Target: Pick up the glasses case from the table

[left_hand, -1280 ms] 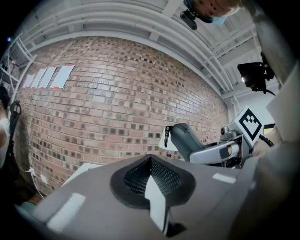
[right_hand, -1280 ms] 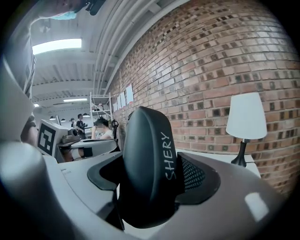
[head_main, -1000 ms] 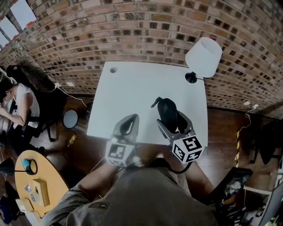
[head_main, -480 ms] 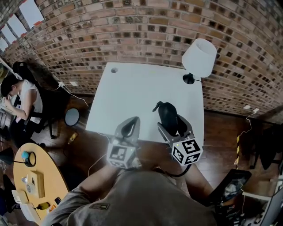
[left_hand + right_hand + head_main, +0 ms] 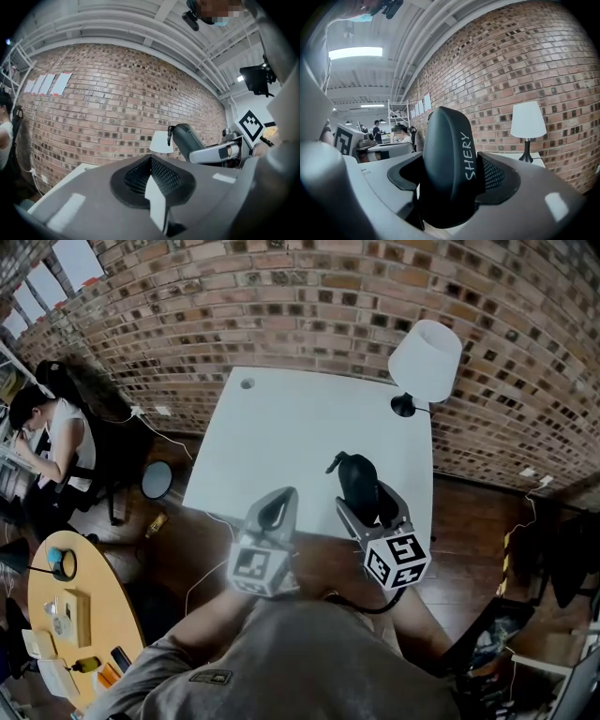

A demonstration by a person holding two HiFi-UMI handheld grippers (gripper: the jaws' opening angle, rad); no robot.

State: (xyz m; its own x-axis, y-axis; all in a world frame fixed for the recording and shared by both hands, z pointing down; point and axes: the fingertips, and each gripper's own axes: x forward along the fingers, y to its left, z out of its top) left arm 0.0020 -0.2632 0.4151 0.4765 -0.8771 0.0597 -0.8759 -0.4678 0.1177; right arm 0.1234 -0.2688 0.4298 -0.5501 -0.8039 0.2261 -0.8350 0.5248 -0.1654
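The black glasses case (image 5: 357, 480) stands upright between the jaws of my right gripper (image 5: 364, 497), which is shut on it above the near part of the white table (image 5: 281, 427). In the right gripper view the case (image 5: 447, 164) fills the gap between the pads of the right gripper (image 5: 450, 185) and shows white lettering. My left gripper (image 5: 275, 509) hangs beside it on the left, over the table's near edge, shut with nothing in it. In the left gripper view the left gripper's (image 5: 152, 180) pads meet, and the held case (image 5: 187, 140) shows to the right.
A white-shaded lamp (image 5: 427, 360) stands at the table's far right corner against the brick wall (image 5: 309, 306). A person (image 5: 47, 442) sits at a desk on the far left. A round wooden table (image 5: 66, 624) with small items is at the lower left.
Both grippers have drawn back a little toward the table's near edge. The case stays held in the right gripper.
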